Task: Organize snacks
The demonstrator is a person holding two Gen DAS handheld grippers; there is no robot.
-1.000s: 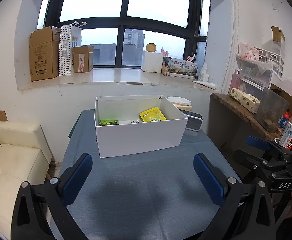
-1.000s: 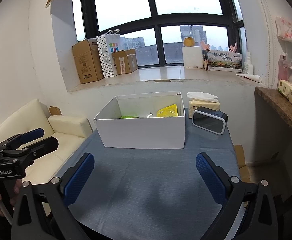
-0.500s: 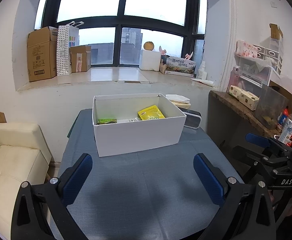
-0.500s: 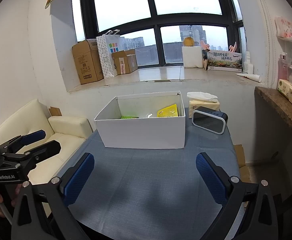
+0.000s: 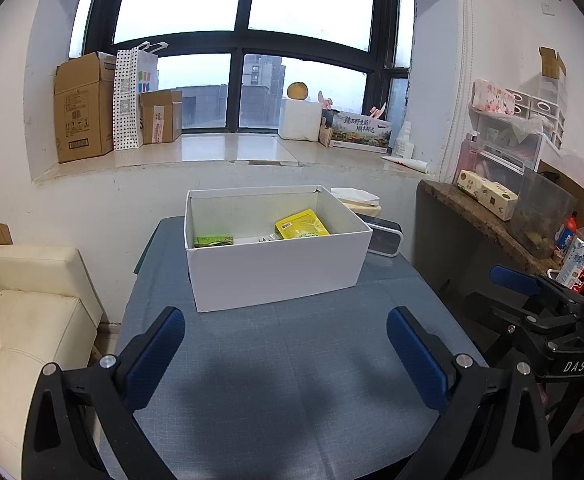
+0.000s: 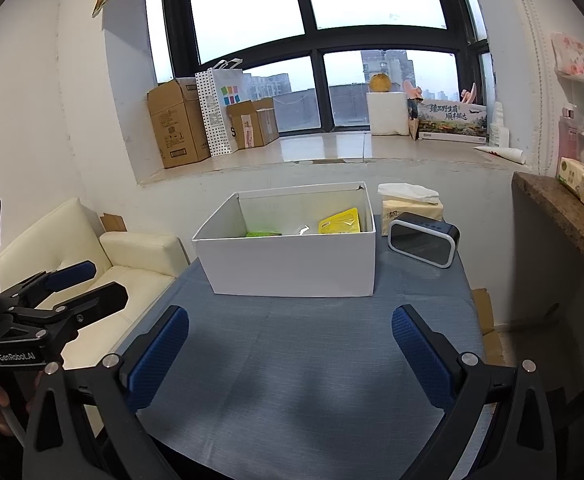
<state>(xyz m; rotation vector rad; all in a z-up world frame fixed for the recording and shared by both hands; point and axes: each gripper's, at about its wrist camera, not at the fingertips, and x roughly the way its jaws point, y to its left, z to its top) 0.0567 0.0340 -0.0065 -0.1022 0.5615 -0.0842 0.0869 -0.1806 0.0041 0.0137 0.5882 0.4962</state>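
Both tools are held back over the near edge of the desk [image 5: 292, 380], and nothing is gripped: the left hand-held gripper [image 5: 286, 344] is spread wide with bare blue pads, and the right hand-held gripper [image 6: 290, 344] is spread equally wide and equally empty. The snacks are found inside the white box [image 5: 280, 272] at the far middle of the desk: a yellow packet [image 5: 302, 225] leaning toward the right wall, a green packet [image 5: 212, 240] low at the left, and a pale wrapper between them that cannot be identified.

No loose snack is seen on the cloth, so the sorting is judged to be nearly finished, or a rearrangement inside the box to be next. If a packet is to be taken, it is best approached from above, clear of the thin cardboard rim, and pinched by an edge.

A speaker [image 6: 424, 242] and a tissue pack [image 6: 410, 204] beside the box are shown fully only in the right view. The cluttered side shelf [image 5: 488, 216] is shown better in the left view.
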